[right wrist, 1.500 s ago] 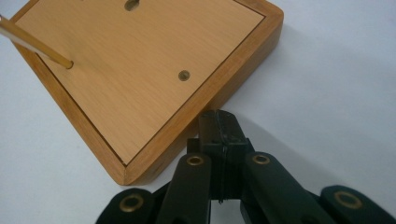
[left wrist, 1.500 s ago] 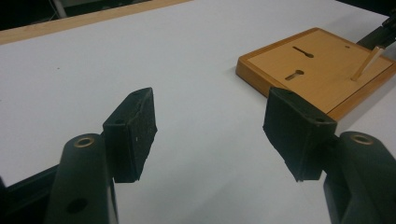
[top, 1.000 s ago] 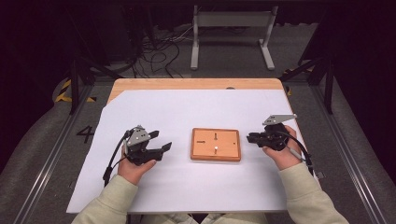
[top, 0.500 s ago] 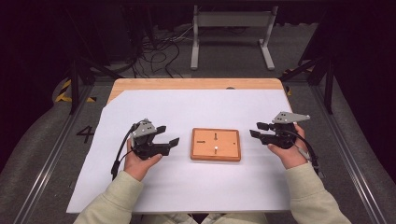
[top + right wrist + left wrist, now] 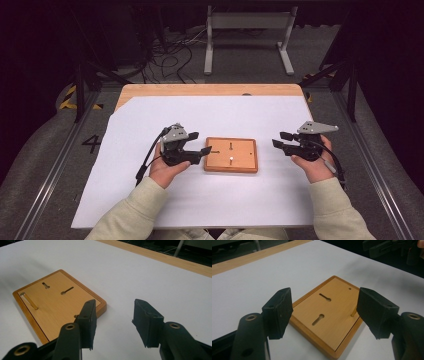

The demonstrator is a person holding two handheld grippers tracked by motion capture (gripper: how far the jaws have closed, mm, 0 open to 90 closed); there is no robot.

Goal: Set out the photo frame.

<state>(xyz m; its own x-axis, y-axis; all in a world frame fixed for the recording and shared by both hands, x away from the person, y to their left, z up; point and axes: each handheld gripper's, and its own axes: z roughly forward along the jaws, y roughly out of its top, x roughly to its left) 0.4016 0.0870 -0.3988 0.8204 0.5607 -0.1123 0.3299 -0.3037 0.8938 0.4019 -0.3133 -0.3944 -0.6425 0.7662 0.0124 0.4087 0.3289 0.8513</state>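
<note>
A flat wooden plaque (image 5: 231,155) lies at the middle of the white sheet, with two keyhole slots and a short upright peg (image 5: 28,301) in its face. My left gripper (image 5: 201,143) is open just off the plaque's left edge, one tip close to that edge. In the left gripper view the plaque (image 5: 329,312) lies ahead between the spread jaws of my left gripper (image 5: 327,300), untouched. My right gripper (image 5: 278,139) hovers to the right of the plaque, apart from it. Its jaws have just been opening, and my right gripper (image 5: 115,308) has nothing between them but bare sheet; the plaque (image 5: 57,305) lies ahead.
The white sheet (image 5: 225,115) covers most of a wooden table, whose far edge (image 5: 210,90) shows bare. Behind the table are cables (image 5: 172,52) and a metal stand (image 5: 247,35) on the floor. Dark rails (image 5: 55,165) run along both sides.
My left hand has moved right, up to the plaque's left edge. The right gripper's jaws stand wider apart than a second ago, and that hand has stayed about where it was.
</note>
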